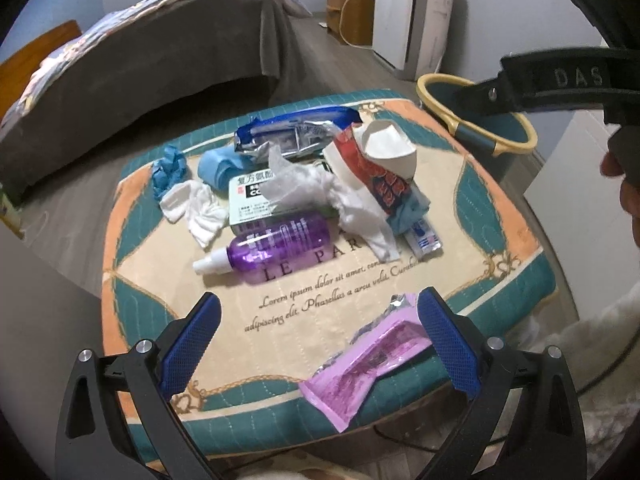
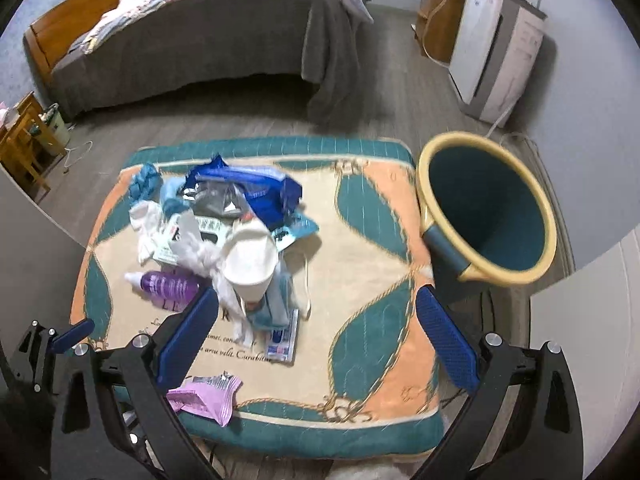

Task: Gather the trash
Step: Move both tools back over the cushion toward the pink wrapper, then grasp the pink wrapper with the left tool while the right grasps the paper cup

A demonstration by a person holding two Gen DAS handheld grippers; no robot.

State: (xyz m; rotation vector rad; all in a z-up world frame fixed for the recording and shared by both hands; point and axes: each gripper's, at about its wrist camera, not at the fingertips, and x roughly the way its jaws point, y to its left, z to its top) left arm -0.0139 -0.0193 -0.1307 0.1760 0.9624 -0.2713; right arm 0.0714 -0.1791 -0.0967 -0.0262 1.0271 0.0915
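Note:
A pile of trash lies on the quilted table mat (image 1: 472, 184): a purple spray bottle (image 1: 276, 248), a crushed paper cup (image 1: 380, 160), white tissue (image 1: 348, 200), a blue foil bag (image 1: 296, 132) and a medicine box (image 1: 256, 196). A pink wrapper (image 1: 360, 364) lies at the mat's near edge, between my left gripper's open fingers. My left gripper (image 1: 320, 344) is open and empty. My right gripper (image 2: 316, 336) is open and empty above the mat (image 2: 372, 208), right of the pile. A teal bin with a yellow rim (image 2: 488, 208) stands at the mat's right edge.
A bed with a grey cover (image 2: 208, 36) stands behind the table. A white appliance (image 2: 496, 52) and a wooden cabinet (image 2: 436, 24) stand at the far right wall. A wooden shelf (image 2: 24, 140) is at the left. A white panel (image 2: 592, 344) stands at the right.

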